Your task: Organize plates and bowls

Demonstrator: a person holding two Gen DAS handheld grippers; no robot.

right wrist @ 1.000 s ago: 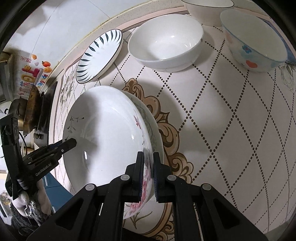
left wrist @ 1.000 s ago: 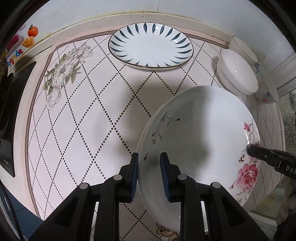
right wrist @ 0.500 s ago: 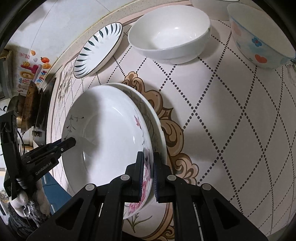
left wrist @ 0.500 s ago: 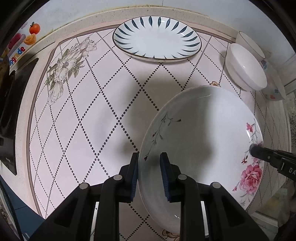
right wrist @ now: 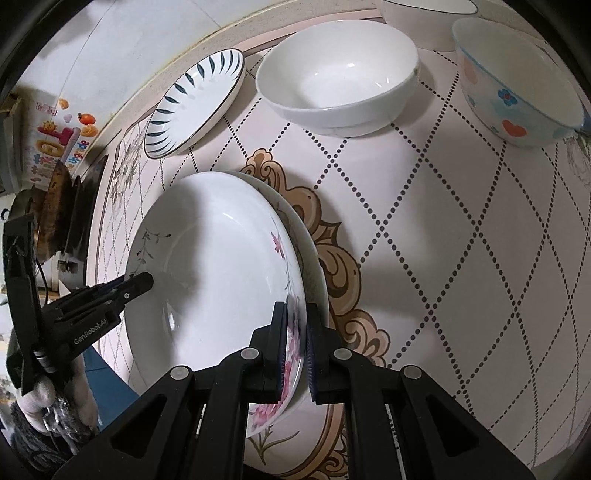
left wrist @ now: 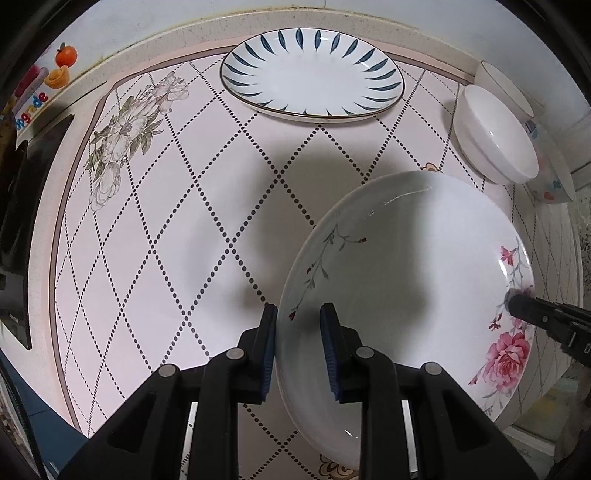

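Both grippers are on one dish: your left gripper (left wrist: 298, 328) pinches the near rim of the rose-patterned plate (left wrist: 406, 280) between its blue pads, while your right gripper (right wrist: 294, 343) straddles the opposite rim at the pink rose, its jaws just beginning to open with the rim between them. The plate hangs tilted just above a second plate (right wrist: 314, 258) of the same shape, whose edge peeks out beneath it in the right wrist view; whether the two already touch you cannot tell from here. Both sit over the brown scroll motif of the patterned surface (left wrist: 166, 229).

Outward, toward the wall, a blue-leaf plate (left wrist: 312, 77) lies flat and well apart. To the right stand a plain white bowl (right wrist: 338, 74), a flower-printed bowl (right wrist: 517, 81) and, behind them, another white bowl (right wrist: 428, 7) cut off by the frame.

Judged from this, the stacking step is nearly done, and the risk lies in the release. If the right side lets go while the plate is tilted and off the lower one, that rim could drop and clack, chip, or slide off-centre. A one-sided hold from the left could also lever the plate and nudge the lower one toward the surface's edge.
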